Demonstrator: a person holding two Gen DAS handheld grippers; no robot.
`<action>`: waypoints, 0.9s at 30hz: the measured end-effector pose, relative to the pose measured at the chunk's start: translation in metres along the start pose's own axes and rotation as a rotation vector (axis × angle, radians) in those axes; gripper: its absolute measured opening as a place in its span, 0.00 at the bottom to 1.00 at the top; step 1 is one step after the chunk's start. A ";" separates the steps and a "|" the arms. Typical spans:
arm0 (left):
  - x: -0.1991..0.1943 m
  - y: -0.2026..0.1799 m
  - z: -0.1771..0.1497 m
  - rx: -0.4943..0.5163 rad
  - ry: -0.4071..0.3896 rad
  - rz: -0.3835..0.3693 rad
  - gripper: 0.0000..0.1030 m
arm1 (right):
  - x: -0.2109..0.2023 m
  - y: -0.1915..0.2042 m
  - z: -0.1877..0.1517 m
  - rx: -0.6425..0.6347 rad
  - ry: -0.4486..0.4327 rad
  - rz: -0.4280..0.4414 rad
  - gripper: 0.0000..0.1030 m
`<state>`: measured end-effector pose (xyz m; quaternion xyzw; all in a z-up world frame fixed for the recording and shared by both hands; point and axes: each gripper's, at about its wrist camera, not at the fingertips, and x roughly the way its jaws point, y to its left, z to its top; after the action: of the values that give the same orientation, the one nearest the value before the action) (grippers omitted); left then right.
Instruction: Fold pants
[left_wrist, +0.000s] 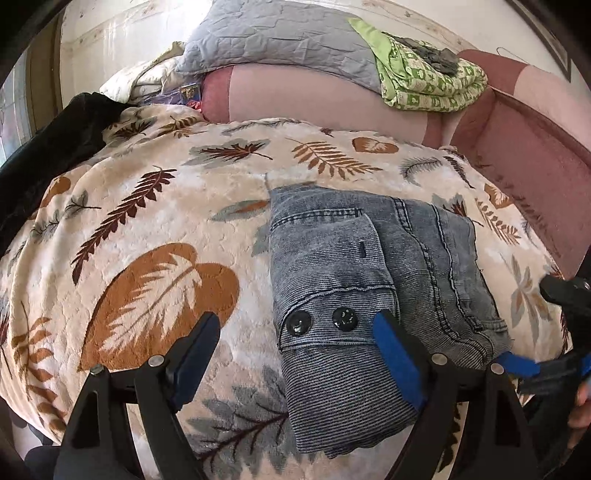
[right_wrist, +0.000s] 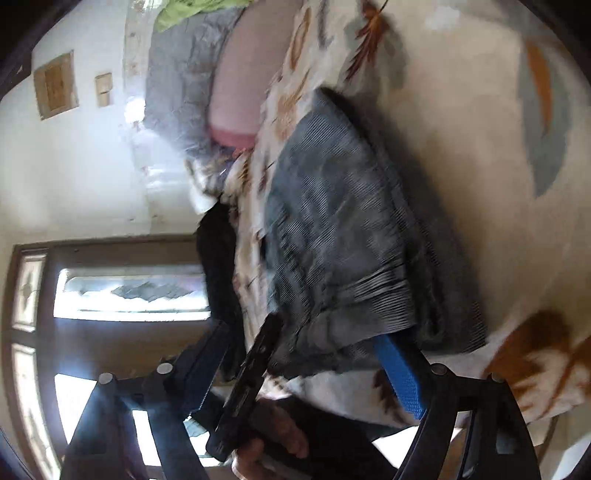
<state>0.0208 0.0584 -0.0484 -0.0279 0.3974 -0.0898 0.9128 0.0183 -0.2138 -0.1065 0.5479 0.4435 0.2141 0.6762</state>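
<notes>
The grey-blue denim pants (left_wrist: 373, 280) lie folded into a compact stack on the leaf-patterned blanket (left_wrist: 155, 221), with two black buttons facing me. My left gripper (left_wrist: 295, 332) is open, its right finger resting on the near edge of the pants and its left finger over bare blanket. The right gripper shows at the right edge of the left wrist view (left_wrist: 546, 325), open beside the stack. In the blurred right wrist view the right gripper (right_wrist: 303, 350) is open, one blue finger (right_wrist: 399, 373) under the edge of the pants (right_wrist: 332, 229).
A pink headboard (left_wrist: 524, 177) curves along the back and right. A grey quilted pillow (left_wrist: 273, 37) and a green patterned blanket (left_wrist: 428, 77) rest on it. A black garment (left_wrist: 55, 136) lies at the left. A door with glass panes (right_wrist: 122, 295) shows in the right wrist view.
</notes>
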 end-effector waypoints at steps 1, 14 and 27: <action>0.001 0.001 0.000 -0.003 0.001 -0.002 0.84 | 0.001 -0.005 0.002 0.023 -0.002 -0.010 0.80; -0.014 -0.004 0.007 0.042 -0.008 0.026 0.84 | -0.010 0.032 -0.014 -0.265 -0.093 -0.314 0.11; -0.004 -0.030 -0.006 0.216 -0.048 0.203 0.85 | -0.025 0.008 -0.020 -0.293 -0.043 -0.357 0.12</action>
<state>0.0098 0.0301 -0.0459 0.1085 0.3643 -0.0385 0.9241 -0.0100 -0.2196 -0.0903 0.3611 0.4830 0.1414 0.7851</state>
